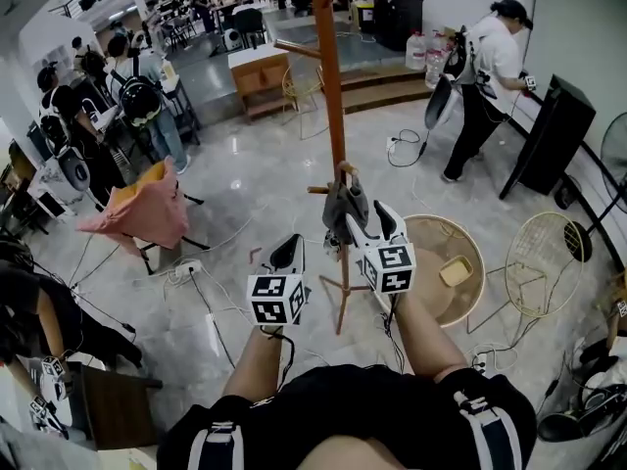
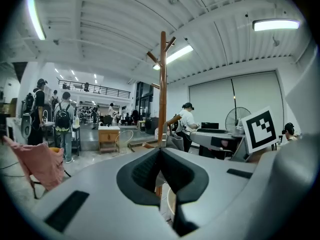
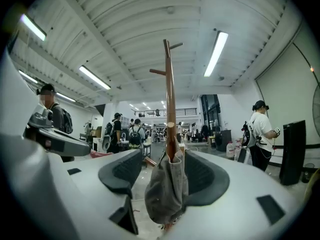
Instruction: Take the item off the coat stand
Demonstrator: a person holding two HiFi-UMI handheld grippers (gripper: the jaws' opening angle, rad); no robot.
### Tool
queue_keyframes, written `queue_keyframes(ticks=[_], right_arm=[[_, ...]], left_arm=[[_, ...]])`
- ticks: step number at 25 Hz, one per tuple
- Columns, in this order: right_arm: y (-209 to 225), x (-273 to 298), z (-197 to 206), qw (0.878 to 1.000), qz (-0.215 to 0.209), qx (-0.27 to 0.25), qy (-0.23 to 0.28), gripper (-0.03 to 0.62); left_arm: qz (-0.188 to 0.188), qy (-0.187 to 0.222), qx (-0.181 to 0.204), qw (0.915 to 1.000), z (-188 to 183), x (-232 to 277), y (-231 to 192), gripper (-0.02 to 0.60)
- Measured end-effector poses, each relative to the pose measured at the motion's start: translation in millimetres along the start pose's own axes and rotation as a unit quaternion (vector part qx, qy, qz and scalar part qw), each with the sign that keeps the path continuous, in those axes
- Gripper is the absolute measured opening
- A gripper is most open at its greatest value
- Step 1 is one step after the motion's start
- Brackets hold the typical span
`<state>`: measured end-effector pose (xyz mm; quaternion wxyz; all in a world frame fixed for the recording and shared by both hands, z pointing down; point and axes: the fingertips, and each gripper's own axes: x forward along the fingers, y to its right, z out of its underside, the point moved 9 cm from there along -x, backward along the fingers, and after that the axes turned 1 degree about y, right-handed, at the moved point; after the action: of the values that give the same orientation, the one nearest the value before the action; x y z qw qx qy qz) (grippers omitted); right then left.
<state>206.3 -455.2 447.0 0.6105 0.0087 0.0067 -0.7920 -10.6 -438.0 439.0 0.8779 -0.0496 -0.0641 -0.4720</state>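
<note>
A tall brown wooden coat stand (image 1: 331, 86) rises from the shiny floor in front of me. A grey cloth item (image 1: 343, 204) hangs from one of its lower pegs. My right gripper (image 1: 370, 218) is open and reaches round that item. In the right gripper view the grey cloth (image 3: 167, 189) hangs between the two pads, with a clear gap to the left pad (image 3: 125, 169). My left gripper (image 1: 287, 253) is held lower and to the left of the stand, shut with nothing in it. In the left gripper view its pads (image 2: 150, 171) meet, and the stand (image 2: 163, 84) is beyond them.
A round woven basket (image 1: 431, 228) holding a yellow thing (image 1: 455, 271) stands just right of the stand's base. A wire chair (image 1: 544, 262) is further right. A chair draped in pink cloth (image 1: 142, 213) is at the left. A person (image 1: 485, 76) and a black panel (image 1: 554, 135) are at the back right; cables lie on the floor.
</note>
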Motion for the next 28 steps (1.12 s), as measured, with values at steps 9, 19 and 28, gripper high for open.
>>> queue_keyframes(ticks=[9,19,28], right_arm=[[1,59,30,0.998,0.022,-0.015,-0.06,0.313],[14,109,54,0.99,0.056,-0.018,-0.126,0.292],[11,110,50,0.988,0.052,-0.024,-0.142,0.06]], left_arm=[[-0.033,-0.007,-0.013,0.9993,9,-4,-33,0.017],[-0.057,-0.013,-0.024,0.998,14,-2,-62,0.017],[-0.047,-0.017,-0.027,0.9984,17,5,-69,0.017]])
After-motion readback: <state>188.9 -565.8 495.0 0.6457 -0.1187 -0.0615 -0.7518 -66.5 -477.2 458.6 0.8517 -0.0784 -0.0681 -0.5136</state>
